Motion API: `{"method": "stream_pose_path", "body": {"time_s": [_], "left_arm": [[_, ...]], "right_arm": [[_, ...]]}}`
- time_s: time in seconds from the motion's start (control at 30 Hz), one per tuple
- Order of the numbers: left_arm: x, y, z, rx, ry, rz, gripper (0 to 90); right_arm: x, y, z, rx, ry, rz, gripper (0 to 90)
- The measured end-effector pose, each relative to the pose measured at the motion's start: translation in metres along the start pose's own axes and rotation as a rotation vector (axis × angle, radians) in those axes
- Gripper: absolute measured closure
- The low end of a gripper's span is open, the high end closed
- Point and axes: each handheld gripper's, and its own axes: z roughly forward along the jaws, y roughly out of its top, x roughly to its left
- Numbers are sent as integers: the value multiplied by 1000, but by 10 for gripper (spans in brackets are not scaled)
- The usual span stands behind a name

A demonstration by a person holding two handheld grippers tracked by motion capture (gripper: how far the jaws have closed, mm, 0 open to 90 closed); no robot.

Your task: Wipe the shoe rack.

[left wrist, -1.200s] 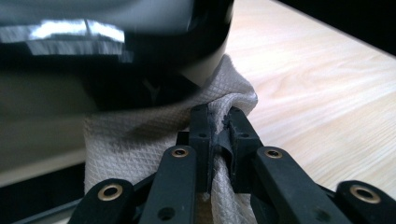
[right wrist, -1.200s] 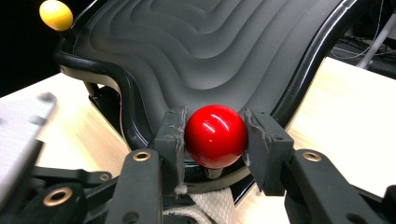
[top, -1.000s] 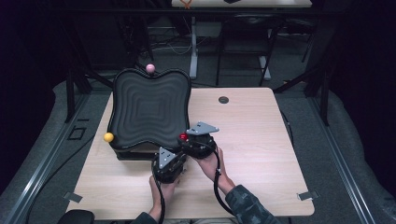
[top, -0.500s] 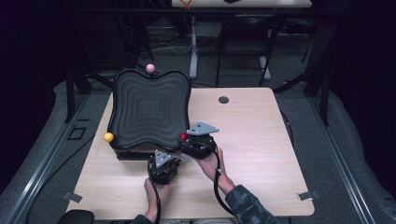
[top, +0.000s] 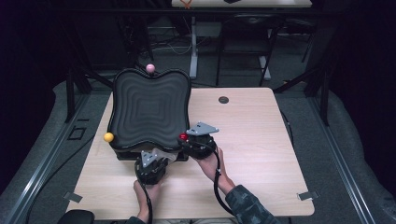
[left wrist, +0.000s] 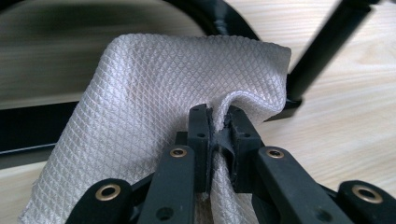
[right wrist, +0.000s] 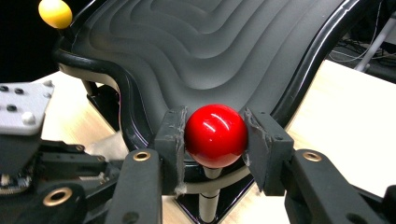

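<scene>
The left gripper (left wrist: 217,135) pinches a white waffle-weave cloth (left wrist: 154,107) beside a ridged black tray (top: 149,109). The right gripper (right wrist: 215,137) clamps the tray's red ball knob (right wrist: 215,135).

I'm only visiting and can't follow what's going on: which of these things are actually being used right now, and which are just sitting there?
In use:
- white cloth, pinched in the left gripper
- red ball, clamped by the right gripper
- black rippled tray, which the red ball is fixed to

Just sitting there:
- yellow ball and pink ball at other tray corners
- dark round disc in the table
</scene>
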Motion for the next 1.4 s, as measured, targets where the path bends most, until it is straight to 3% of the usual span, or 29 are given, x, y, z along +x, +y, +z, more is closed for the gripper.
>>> {"method": "stream_pose_path", "body": {"time_s": [0.4,0.9,1.13,1.4], "left_arm": [[41,-6,-19,-37,101,-98,813],[81,-9,-35,-53,202,-155,806],[92,-10,-39,-56,227,-169,801],[91,-10,-39,-48,204,-160,809]], "right_arm": [[0,0,0,0,-2,-5,596],[0,0,0,1,-1,-10,596],[-1,-1,1,-1,9,-18,597],[-2,-1,1,-1,11,-20,597]]}}
